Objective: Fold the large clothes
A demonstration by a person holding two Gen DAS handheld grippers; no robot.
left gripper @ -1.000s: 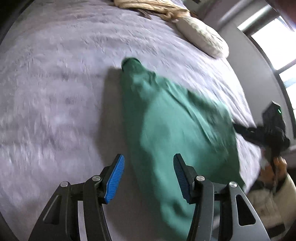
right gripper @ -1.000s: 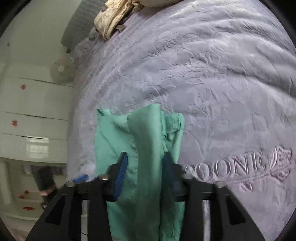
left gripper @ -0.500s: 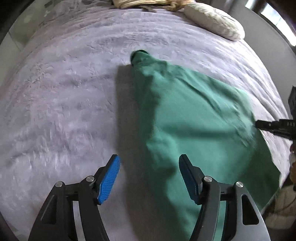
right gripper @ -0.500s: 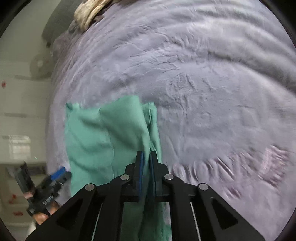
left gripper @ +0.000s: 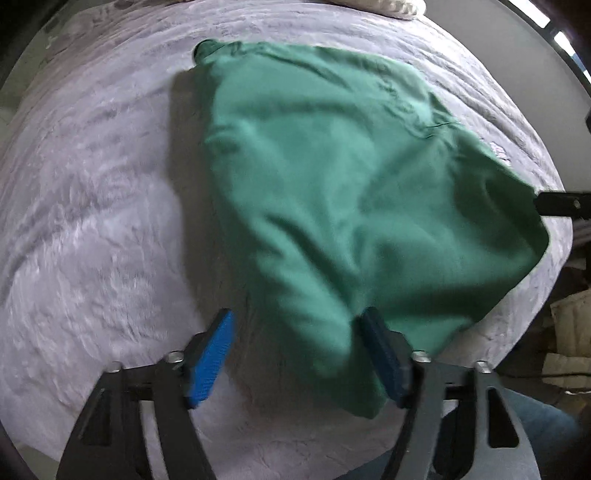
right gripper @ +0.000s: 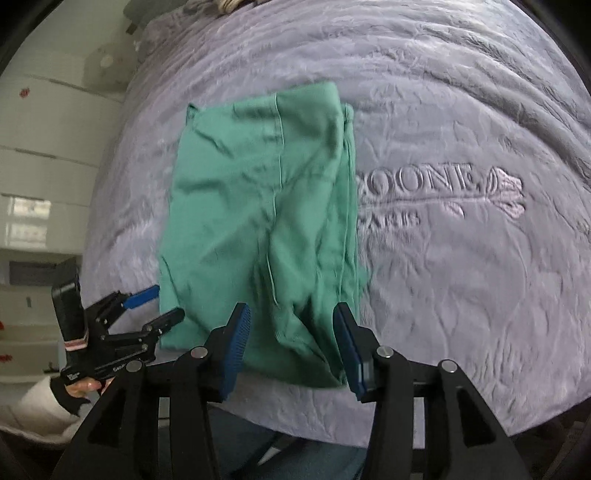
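Observation:
A green garment (left gripper: 351, 206) lies folded on the lavender bedspread (left gripper: 92, 221); it also shows in the right wrist view (right gripper: 266, 221) as a rough rectangle with a centre seam. My left gripper (left gripper: 299, 354) is open and empty, and the garment's near corner lies between its fingers. My right gripper (right gripper: 291, 339) is open and empty, its fingers either side of the garment's near edge. The left gripper also shows in the right wrist view (right gripper: 159, 302), open, at the garment's left corner.
The bedspread (right gripper: 480, 295) carries embossed lettering (right gripper: 417, 181) right of the garment. A pillow (left gripper: 384, 3) lies at the far edge. White drawers (right gripper: 37, 166) stand left of the bed. The bed's near edge is just below both grippers.
My right gripper was shut on the garment half a second ago and has opened, leaving it flat on the bed. The garment has spread and settled. My left gripper stayed open and drew nearer to it.

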